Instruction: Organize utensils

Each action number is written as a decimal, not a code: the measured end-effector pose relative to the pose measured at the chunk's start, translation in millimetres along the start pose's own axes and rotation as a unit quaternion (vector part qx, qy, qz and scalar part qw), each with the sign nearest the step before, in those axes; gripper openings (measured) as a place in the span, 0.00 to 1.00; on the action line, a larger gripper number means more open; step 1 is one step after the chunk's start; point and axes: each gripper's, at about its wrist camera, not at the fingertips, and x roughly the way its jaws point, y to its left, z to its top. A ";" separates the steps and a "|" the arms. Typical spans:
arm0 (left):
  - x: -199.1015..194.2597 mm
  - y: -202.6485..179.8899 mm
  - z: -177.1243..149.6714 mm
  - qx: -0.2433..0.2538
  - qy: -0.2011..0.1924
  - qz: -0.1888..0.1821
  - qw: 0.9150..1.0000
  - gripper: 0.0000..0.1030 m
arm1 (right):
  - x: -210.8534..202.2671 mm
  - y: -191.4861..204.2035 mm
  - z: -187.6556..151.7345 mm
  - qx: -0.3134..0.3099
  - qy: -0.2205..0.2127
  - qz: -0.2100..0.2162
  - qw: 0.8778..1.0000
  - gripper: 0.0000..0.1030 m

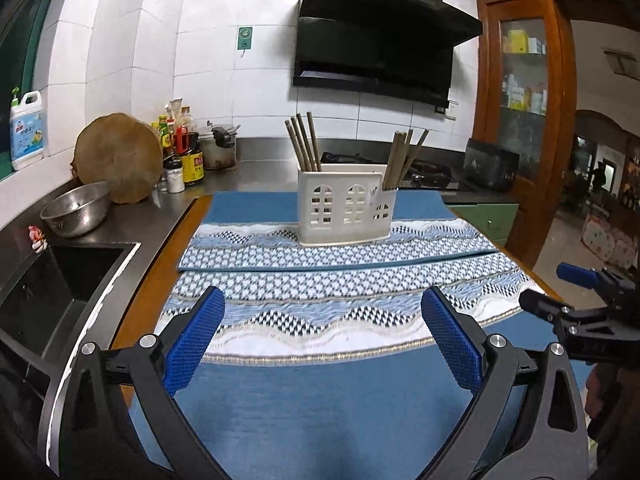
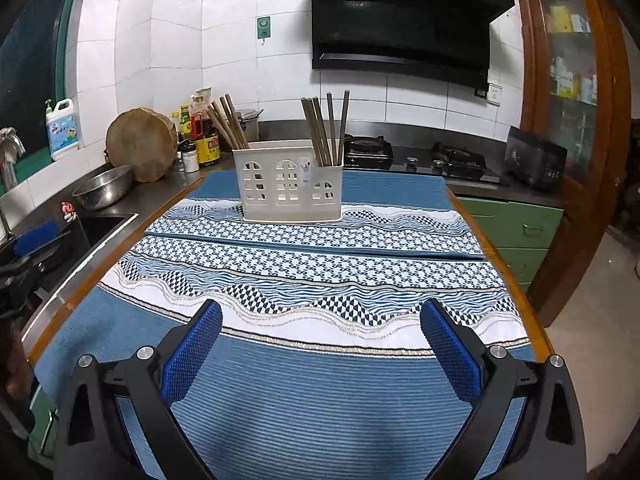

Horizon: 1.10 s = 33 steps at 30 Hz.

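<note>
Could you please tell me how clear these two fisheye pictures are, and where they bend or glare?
Left wrist view: the white plastic chopstick holder is sharp, the wall tiles bow outward, and the dark steel sink sits in shadow. Right wrist view: similarly sharp, with the blue patterned cloth curving and faint reflections on the black range hood.

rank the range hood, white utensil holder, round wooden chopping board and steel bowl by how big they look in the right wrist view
1. range hood
2. white utensil holder
3. round wooden chopping board
4. steel bowl

The board and bowl look close in size. The bowl sits nearer the camera, so their order is unsure.
</note>
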 end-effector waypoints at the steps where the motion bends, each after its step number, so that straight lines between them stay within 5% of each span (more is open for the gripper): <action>1: -2.9 0.2 -1.9 0.000 0.000 0.001 1.000 0.95 | -2.6 0.3 -1.3 0.003 -0.001 0.003 1.000 0.93; 33: -24.5 0.0 -21.7 0.013 0.015 0.014 1.000 0.95 | -19.0 6.7 -13.3 0.005 -0.002 0.004 1.000 0.93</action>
